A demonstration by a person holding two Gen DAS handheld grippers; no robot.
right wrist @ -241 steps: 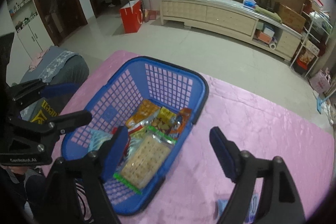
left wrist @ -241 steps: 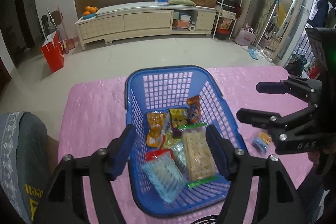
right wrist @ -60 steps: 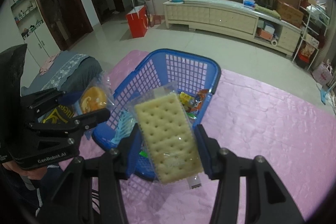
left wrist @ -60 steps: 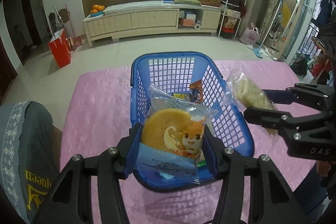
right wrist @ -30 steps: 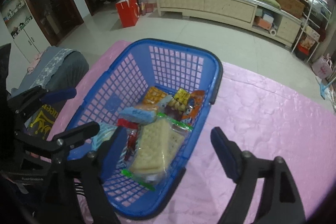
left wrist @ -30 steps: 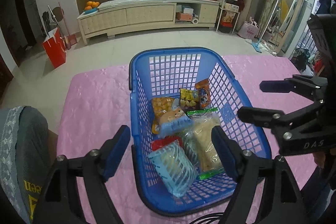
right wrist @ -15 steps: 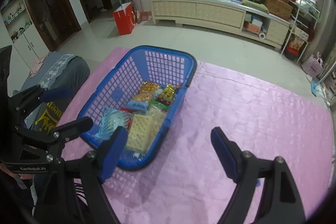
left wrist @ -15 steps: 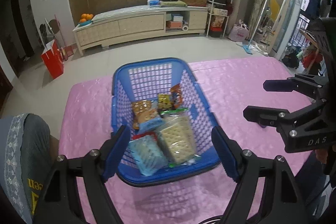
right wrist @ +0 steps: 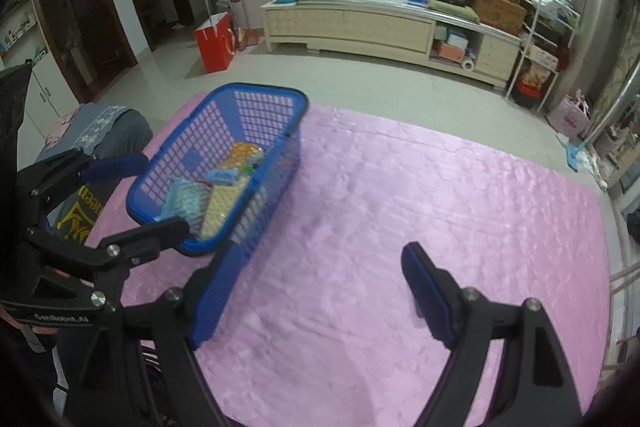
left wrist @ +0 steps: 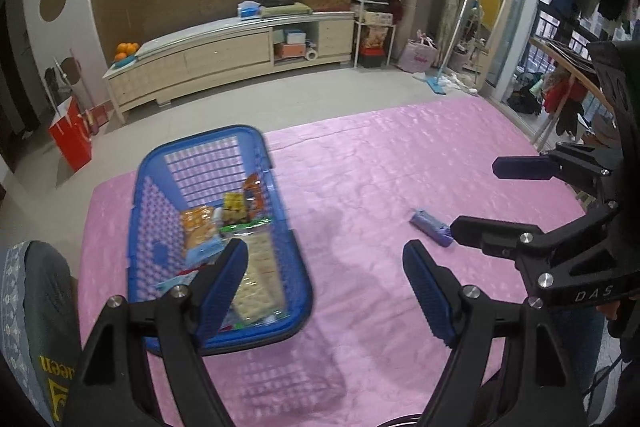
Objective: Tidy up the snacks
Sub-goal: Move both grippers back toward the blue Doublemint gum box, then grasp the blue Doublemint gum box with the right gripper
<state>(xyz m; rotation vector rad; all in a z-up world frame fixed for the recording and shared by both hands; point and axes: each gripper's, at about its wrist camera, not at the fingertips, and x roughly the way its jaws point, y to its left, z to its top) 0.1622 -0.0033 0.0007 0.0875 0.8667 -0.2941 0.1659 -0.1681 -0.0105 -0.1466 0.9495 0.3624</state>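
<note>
Now both cameras have swung rightward: the blue basket (left wrist: 216, 227), loaded with snacks, has slid to frame left. The left gripper (left wrist: 326, 269) and right gripper (right wrist: 310, 277) gape empty. One purple packet (left wrist: 431, 227) remains centre-right on the pink cloth (left wrist: 380, 167), probably next.

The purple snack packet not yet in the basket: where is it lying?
In the left wrist view, the purple packet lies on the pink tablecloth, right of the blue basket, just beside the right gripper's lower finger.
</note>
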